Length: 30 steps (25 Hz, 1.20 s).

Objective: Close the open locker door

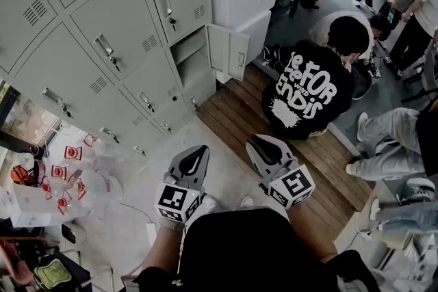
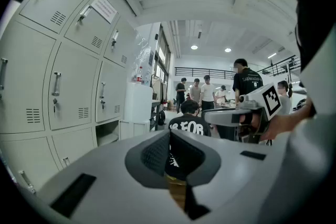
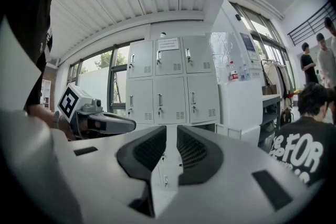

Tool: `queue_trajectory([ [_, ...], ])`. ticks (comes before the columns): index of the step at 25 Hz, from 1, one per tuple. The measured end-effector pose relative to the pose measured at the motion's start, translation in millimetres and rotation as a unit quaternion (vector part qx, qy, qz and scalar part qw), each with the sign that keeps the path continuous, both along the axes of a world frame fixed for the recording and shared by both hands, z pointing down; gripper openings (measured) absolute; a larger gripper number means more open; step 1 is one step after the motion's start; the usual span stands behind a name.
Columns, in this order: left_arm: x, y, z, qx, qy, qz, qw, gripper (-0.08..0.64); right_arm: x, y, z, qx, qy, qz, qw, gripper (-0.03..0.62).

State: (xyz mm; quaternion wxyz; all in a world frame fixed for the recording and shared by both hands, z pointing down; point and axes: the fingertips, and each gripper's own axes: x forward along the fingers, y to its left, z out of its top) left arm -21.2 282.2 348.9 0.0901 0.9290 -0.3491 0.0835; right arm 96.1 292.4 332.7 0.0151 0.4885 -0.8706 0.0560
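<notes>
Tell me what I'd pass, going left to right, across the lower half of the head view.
A scatter of red-and-white packets → left tongs → right tongs → a seated person's legs in light trousers.

wear: black top (image 1: 239, 249) | left gripper (image 1: 200, 150): pale grey shell, curved jaws, left pads (image 2: 156, 153) black and ribbed, black slot (image 2: 73, 194) in casing | right gripper (image 1: 259, 141): same grey shell, right pads (image 3: 195, 150) black and ribbed | left cube (image 1: 176, 202), right cube (image 1: 291, 186): white, black square codes
</notes>
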Motion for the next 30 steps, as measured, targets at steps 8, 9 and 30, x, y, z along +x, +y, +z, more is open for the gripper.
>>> queue_trajectory([
  [8,-17.4,-8.3,-2.4,0.006,0.009,0.002,0.9999,0.023,-26.0,-6.8,-8.9,0.001,0.016,-0.007,1.0,0.063],
  [9,-21.1,-10.3,-2.8,0.006,0.01,0.003,0.9999,0.023,-30.3,-8.3,-9.6,0.002,0.02,-0.006,1.0,0.063],
  [30,-106.0,-78.6,22.3,-0.005,0.027,-0.018,0.9995,0.023,-74.2,-86.4,16.1,-0.03,-0.021,0.034,0.999,0.063],
])
